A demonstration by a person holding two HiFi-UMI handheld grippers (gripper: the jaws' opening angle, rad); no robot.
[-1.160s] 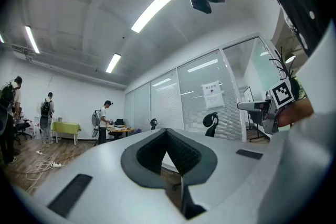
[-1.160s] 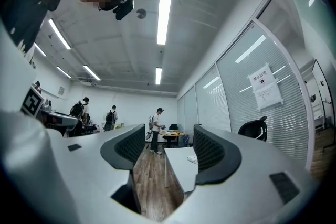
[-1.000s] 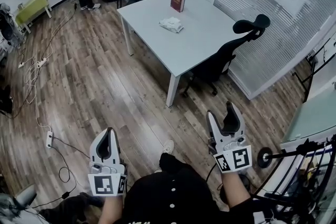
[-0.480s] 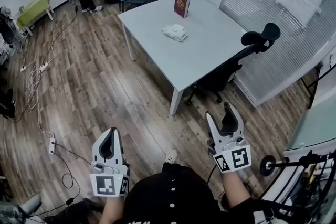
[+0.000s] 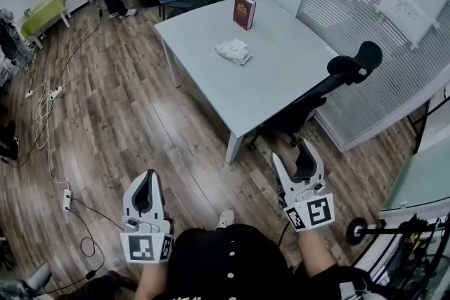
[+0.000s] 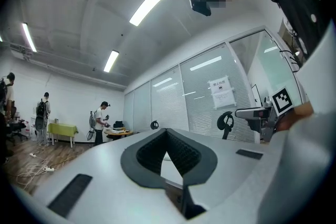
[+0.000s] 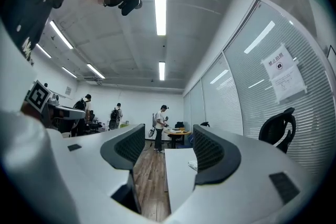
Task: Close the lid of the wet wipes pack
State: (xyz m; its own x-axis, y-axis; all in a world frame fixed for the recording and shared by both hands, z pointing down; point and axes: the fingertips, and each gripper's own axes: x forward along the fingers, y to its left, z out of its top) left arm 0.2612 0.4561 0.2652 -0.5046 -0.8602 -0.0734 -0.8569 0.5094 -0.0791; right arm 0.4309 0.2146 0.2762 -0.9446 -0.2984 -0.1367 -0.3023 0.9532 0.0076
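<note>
Two grippers: held near, well apart from table (image 5: 281, 60)
Left gripper (image 5: 149, 175): jaws pressed together, nothing pinched
Right gripper (image 5: 292, 154): jaws spread, empty
Wet wipes pack (image 5: 233, 50): laid on far table

I see the wet wipes pack (image 5: 233, 50) as a small, white, rumpled-looking packet lying flat on the far part of the pale table (image 5: 281, 63), near the upright red book (image 5: 244, 11) and on my side of it, its lid too small to make out.
</note>
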